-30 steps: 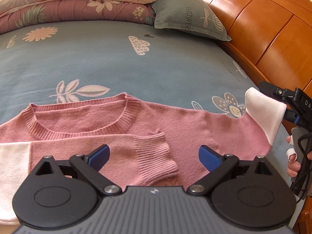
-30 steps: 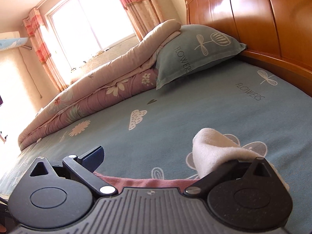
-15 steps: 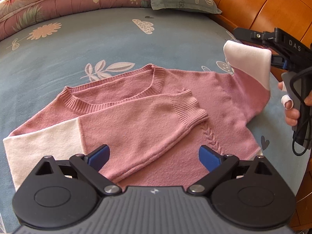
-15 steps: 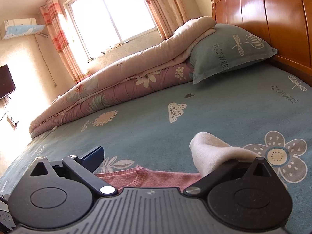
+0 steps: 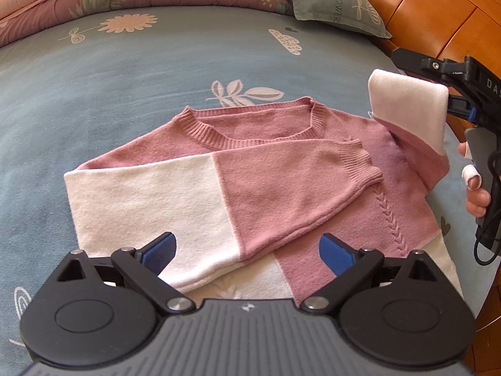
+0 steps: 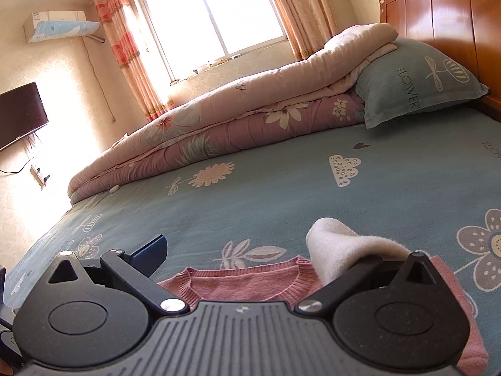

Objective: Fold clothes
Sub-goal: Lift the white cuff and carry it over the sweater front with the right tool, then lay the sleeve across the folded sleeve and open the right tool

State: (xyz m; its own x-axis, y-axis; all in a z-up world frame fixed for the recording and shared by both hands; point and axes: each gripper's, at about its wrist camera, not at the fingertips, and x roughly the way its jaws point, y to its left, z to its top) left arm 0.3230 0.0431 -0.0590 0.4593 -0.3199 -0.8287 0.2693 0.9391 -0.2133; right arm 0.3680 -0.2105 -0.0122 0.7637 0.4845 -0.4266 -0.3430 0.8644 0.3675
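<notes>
Broadly, the bed (image 5: 103, 72) offers wide open blue sheet to the left of and beyond the one sweater (image 5: 275, 185), while its right side is bounded by the wooden headboard (image 5: 444, 15), which runs close along the sweater's right shoulder. At the far edge lies one rolled quilt (image 6: 219, 125), and one blue pillow (image 6: 416, 84) leans between it and the headboard.

The pink and white sweater lies flat near the bed's front right part, neckline away from the left camera. One of its two sleeves is folded across the chest, ribbed cuff resting on the body. The other sleeve (image 5: 410, 109) is lifted off the sheet at the right edge, its white part held up by the right gripper (image 6: 353, 250); in the right view the cloth drapes over one finger and hides the grip point, so it is probably pinched, though the other blue pad stands well apart. A hand (image 5: 476, 188) holds that tool's handle.

The left gripper (image 5: 247, 250) hovers over the sweater's near hem, jaws spread wide, holding nothing.
</notes>
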